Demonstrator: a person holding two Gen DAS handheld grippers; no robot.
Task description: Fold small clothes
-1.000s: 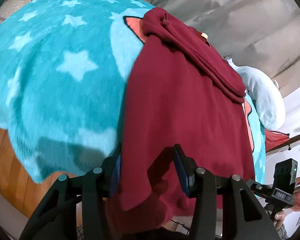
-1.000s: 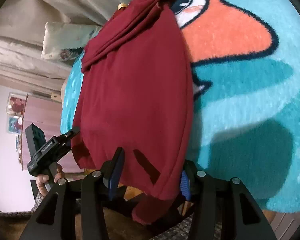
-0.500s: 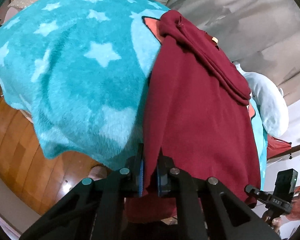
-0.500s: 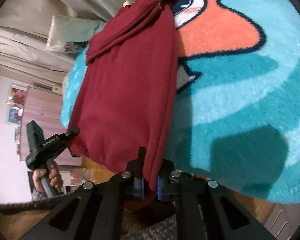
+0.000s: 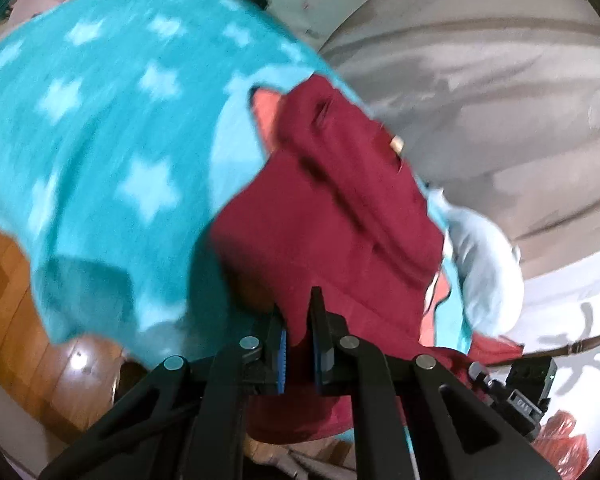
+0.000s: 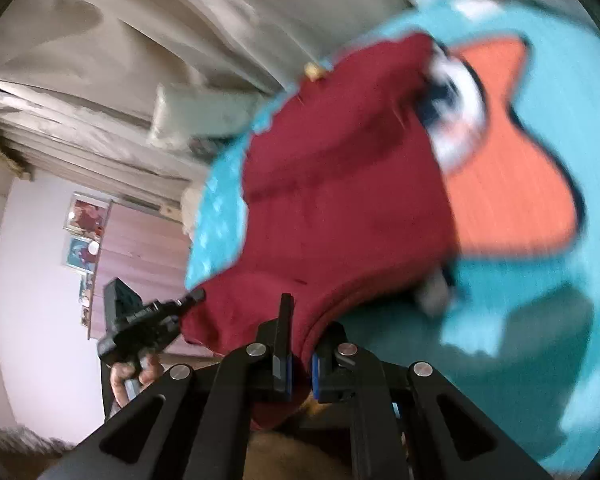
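A dark red garment [image 5: 332, 216] lies on a teal blanket with pale stars [image 5: 100, 128]; its near hem is lifted off the blanket. My left gripper [image 5: 298, 354] is shut on the hem's left corner, with red cloth pinched between the blue pads. In the right wrist view the same red garment [image 6: 340, 200] rises toward my right gripper [image 6: 300, 364], which is shut on the hem's right corner. The far end, with folded sleeves, still rests on the blanket. Both views are motion-blurred.
The teal blanket [image 6: 560, 320] bears an orange cartoon shape [image 6: 508, 184]. Grey bedding [image 5: 480, 92] and a pale pillow [image 5: 484, 264] lie behind. Wooden floor [image 5: 16, 320] shows at left below the blanket's edge. A hand [image 6: 132, 376] holds the other gripper's handle.
Both grippers closed on the garment's near hem corners, then rose and pulled the hem up off the blanket toward the far end.
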